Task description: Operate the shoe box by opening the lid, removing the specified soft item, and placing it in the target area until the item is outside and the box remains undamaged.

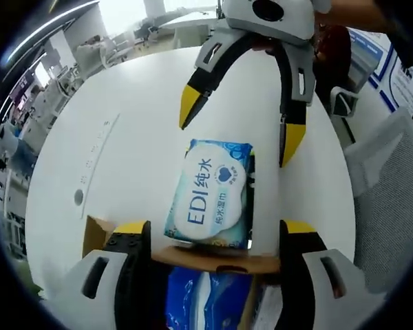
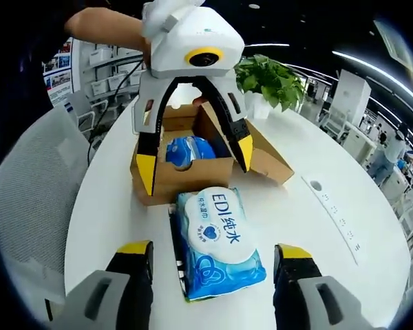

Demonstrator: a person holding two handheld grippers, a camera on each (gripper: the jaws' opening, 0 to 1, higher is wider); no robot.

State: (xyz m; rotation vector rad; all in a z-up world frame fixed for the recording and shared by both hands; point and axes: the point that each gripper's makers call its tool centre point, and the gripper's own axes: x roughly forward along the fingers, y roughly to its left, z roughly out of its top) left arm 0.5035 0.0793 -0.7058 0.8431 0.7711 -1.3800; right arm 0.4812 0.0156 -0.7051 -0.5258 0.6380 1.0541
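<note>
A blue and white wet-wipes pack [image 1: 210,192] [image 2: 217,240] lies flat on the white round table [image 1: 124,137] [image 2: 316,227], just outside the open cardboard shoe box [image 1: 213,258] [image 2: 193,175]. A second blue soft pack [image 1: 206,295] [image 2: 189,151] sits inside the box. My left gripper [image 1: 215,230] [image 2: 195,163] is open, with its jaws straddling the box's front wall and holding nothing. My right gripper [image 2: 213,251] [image 1: 241,124] is open on the opposite side of the pack. Its jaws stand wide on either side of the pack's end, clear of it.
A grey office chair [image 1: 392,185] [image 2: 27,192] stands beside the table. A potted plant [image 2: 272,79] sits behind the box, whose flap [image 2: 268,158] hangs open to one side. A row of socket holes [image 2: 337,213] [image 1: 89,155] runs across the tabletop. A person's hand [image 2: 103,27] holds the left gripper.
</note>
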